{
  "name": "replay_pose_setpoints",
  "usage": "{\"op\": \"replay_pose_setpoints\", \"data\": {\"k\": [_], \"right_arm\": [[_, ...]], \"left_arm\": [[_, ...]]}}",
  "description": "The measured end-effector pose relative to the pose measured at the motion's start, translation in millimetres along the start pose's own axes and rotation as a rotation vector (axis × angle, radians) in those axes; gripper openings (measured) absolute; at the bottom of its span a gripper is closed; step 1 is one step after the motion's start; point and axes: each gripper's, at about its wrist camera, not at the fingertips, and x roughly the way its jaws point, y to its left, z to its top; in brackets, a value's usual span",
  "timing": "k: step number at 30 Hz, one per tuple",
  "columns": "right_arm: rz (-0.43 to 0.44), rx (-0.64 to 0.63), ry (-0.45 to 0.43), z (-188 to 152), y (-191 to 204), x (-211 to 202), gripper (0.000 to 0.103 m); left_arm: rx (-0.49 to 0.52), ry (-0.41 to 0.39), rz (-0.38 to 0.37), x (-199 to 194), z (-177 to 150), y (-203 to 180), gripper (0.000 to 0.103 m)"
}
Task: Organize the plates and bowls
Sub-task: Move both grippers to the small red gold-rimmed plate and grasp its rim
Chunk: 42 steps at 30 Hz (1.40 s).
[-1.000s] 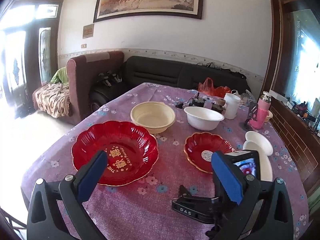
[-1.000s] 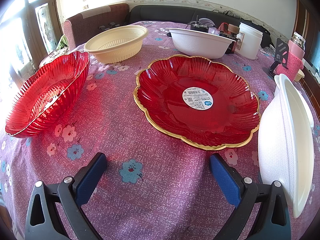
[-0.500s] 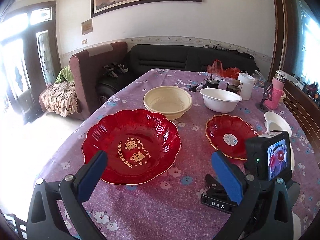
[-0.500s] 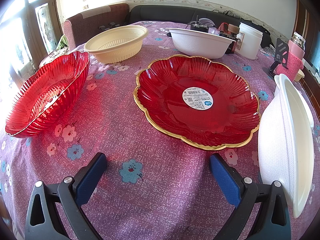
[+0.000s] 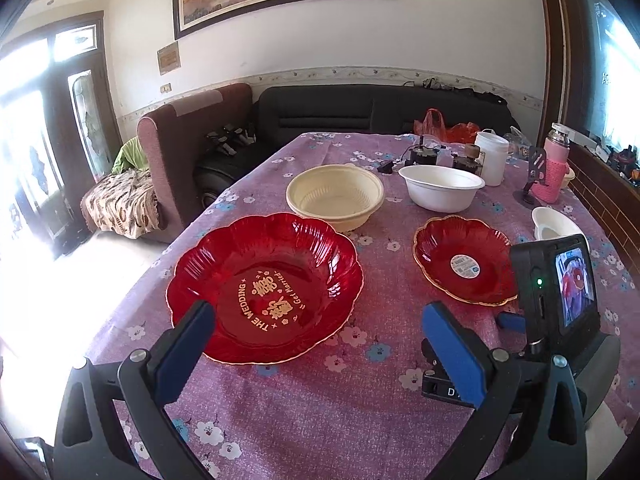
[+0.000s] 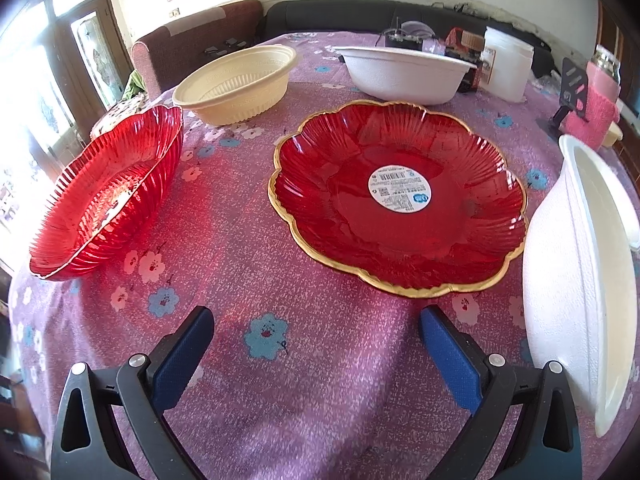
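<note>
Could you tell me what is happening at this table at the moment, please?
A person holds tongs in each hand over a table of dishes to be organized. Both the left tongs and the right tongs are open and empty. Nothing is stacked yet: the big red plate, small red plate, cream bowl and white bowl sit apart, with more white dishes at the right edge.

The large red plate (image 5: 264, 286) carries gold lettering reading "THE WEDDING" and "Get Married". The smaller red plate's (image 6: 400, 196) round barcode sticker (image 6: 400, 188) is too small to read.
</note>
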Motion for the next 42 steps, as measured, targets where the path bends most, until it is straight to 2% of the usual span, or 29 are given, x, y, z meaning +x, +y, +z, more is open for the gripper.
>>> {"op": "replay_pose_setpoints", "data": {"k": [4,6,7,8,9,13,15,21,23,24,26,30,33,36,39,40,42], "right_arm": [[-0.039,0.003,0.017,-1.6,5.8,0.9,0.103],[-0.083,-0.030,0.020,-3.3,13.5,3.6,0.103],[-0.087,-0.035,0.021,-3.1,14.3,3.5,0.103],[-0.085,-0.024,0.024,-3.1,13.0,2.7,0.103],[-0.091,-0.019,0.024,-4.2,11.9,1.2,0.103],[-0.093,0.004,0.011,-15.8,7.3,-11.5,0.100],[-0.092,-0.001,-0.013,-25.2,6.3,-24.3,0.100],[-0.047,0.053,-0.167,-47.2,-15.6,-94.0,0.100],[-0.045,0.085,-0.228,-48.0,-25.6,-115.0,0.100],[-0.032,0.110,-0.256,-48.5,-32.6,-125.1,0.100],[-0.003,0.153,-0.251,-47.8,-42.0,-131.0,0.100],[0.090,0.236,-0.189,-50.6,-51.0,-116.7,0.100],[0.156,0.273,-0.150,-47.1,-52.6,-101.6,0.086],[0.211,0.305,-0.121,-36.2,-55.5,-83.5,0.083],[0.174,0.319,-0.130,-23.0,-62.1,-71.3,0.082],[0.162,0.327,-0.136,-19.8,-65.7,-69.5,0.082],[0.130,0.355,-0.142,-13.4,-75.3,-65.1,0.082]], "left_arm": [[-0.015,-0.022,0.001,-1.4,-0.6,6.7,0.103],[-0.039,0.030,-0.053,3.4,1.9,15.4,0.103],[-0.032,0.058,-0.084,5.8,3.4,17.7,0.099],[-0.035,0.079,-0.119,7.4,4.3,20.9,0.090],[-0.048,0.099,-0.145,9.2,4.6,25.3,0.089],[-0.099,0.093,-0.124,6.1,7.5,43.0,0.089],[-0.116,0.089,-0.109,1.7,13.3,50.1,0.092],[-0.137,-0.013,-0.264,-22.1,22.9,59.3,0.093],[-0.104,-0.009,-0.300,-22.0,22.2,51.2,0.093],[-0.063,0.019,-0.277,-20.0,21.7,43.0,0.093],[0.006,0.035,-0.255,-18.8,18.8,30.5,0.091],[0.005,0.043,-0.265,-19.0,19.6,27.2,0.090],[0.020,0.055,-0.231,-16.7,20.1,26.8,0.090],[0.032,0.056,-0.205,-14.1,20.1,26.3,0.090],[0.059,0.055,-0.148,-12.5,21.4,22.4,0.091],[0.068,0.057,-0.135,-11.9,21.5,21.4,0.095],[0.078,0.055,-0.146,-12.0,21.2,20.1,0.096]]}}
